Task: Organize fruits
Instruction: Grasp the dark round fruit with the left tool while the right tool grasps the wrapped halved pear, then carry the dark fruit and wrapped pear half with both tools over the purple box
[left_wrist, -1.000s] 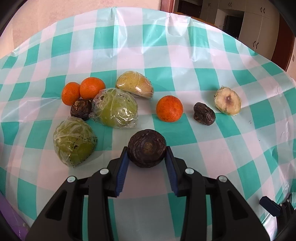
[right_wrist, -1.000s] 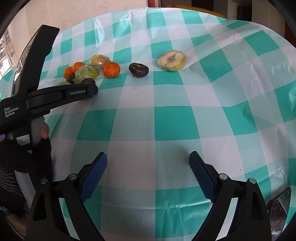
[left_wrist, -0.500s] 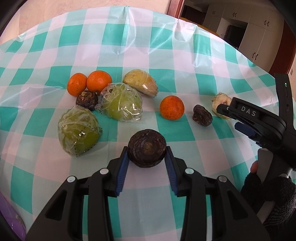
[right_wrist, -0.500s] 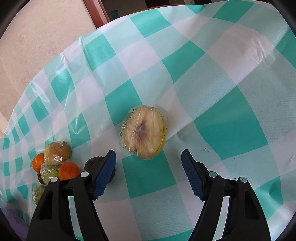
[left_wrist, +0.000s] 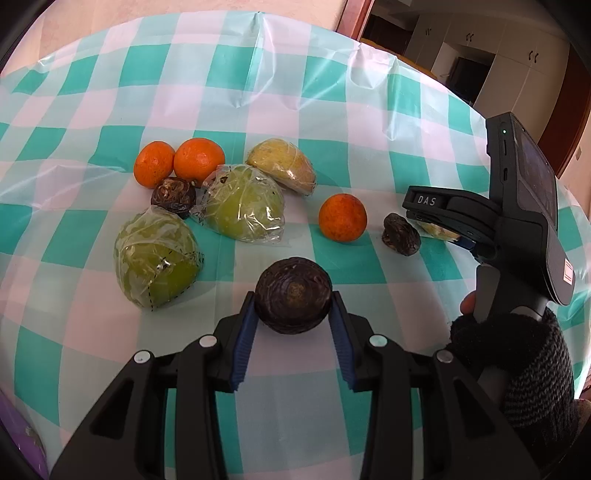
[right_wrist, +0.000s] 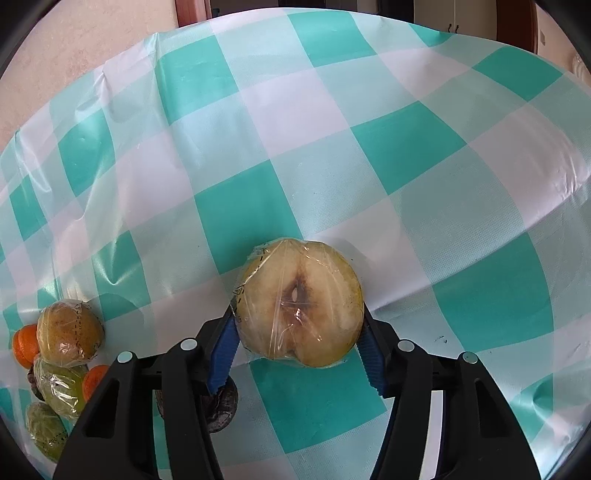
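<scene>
My left gripper (left_wrist: 293, 319) is shut on a dark brown round fruit (left_wrist: 293, 295) and holds it above the checked tablecloth (left_wrist: 258, 92). Beyond it lie two wrapped green fruit halves (left_wrist: 157, 260) (left_wrist: 243, 206), a wrapped yellow half (left_wrist: 282, 168), two oranges (left_wrist: 153, 162) (left_wrist: 199, 157), a dark fruit (left_wrist: 173, 195), a lone orange (left_wrist: 342, 217) and another dark fruit (left_wrist: 400, 234). My right gripper (right_wrist: 299, 332) has its pads against both sides of a wrapped, cut yellow fruit half (right_wrist: 299, 302); the same gripper shows at the right of the left wrist view (left_wrist: 448, 230).
The fruit cluster shows small at the lower left of the right wrist view (right_wrist: 62, 354). A dark fruit (right_wrist: 221, 406) lies under my right gripper's left finger. Cabinets and a doorway (left_wrist: 480, 55) stand beyond the table's far edge.
My right gripper has moved in over the cut yellow half and closed on it. My left gripper still holds the dark fruit and has shifted slightly toward the fruit cluster.
</scene>
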